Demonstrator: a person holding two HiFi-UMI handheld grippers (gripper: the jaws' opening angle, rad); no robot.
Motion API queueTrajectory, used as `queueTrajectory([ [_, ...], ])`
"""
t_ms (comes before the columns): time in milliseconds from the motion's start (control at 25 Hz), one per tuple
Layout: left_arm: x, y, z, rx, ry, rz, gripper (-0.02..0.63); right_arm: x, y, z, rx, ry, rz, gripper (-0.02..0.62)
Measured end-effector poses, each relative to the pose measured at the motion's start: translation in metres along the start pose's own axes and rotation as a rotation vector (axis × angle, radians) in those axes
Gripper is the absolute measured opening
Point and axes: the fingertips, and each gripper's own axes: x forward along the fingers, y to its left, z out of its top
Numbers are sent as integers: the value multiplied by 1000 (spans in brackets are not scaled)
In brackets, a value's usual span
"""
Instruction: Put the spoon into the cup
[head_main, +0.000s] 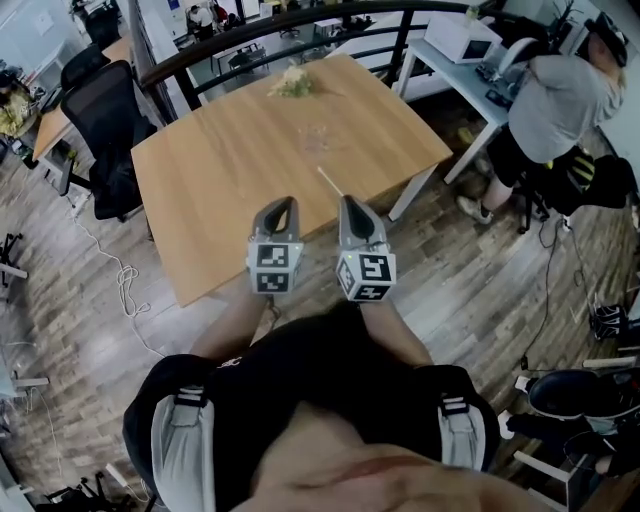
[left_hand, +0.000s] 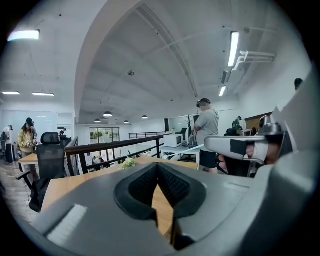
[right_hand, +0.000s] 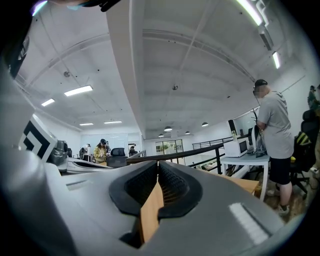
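Hovering side by side above the near edge of the wooden table (head_main: 215, 175), the left tool (head_main: 284, 204) and the right tool (head_main: 350, 201) both point out across its top. The left tool is clenched: in its own view the ridged pads (left_hand: 172, 186) meet at the tip with nothing between them. The right tool is clenched in the same way, and its view shows only bare wood through the gap under its pads (right_hand: 172, 187). The spoon (head_main: 331, 183), thin and pale, lies just ahead of the right tool's tip and slants away to that tool's left. Its near end comes right up to the tip, and whether the two touch cannot be told. Farther ahead of both tools is the cup (head_main: 318, 138), clear and barely visible. A leafy bunch (head_main: 290, 82) sits beyond it at the table's far edge.
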Motion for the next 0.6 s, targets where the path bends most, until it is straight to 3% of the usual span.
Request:
queueTrajectory([
  [360, 87, 38, -2, -57, -16, 156, 12, 101, -60, 0, -30, 12, 111, 8],
  [600, 163, 45, 14, -91, -26, 202, 12, 171, -100, 4, -61, 31, 199, 8],
])
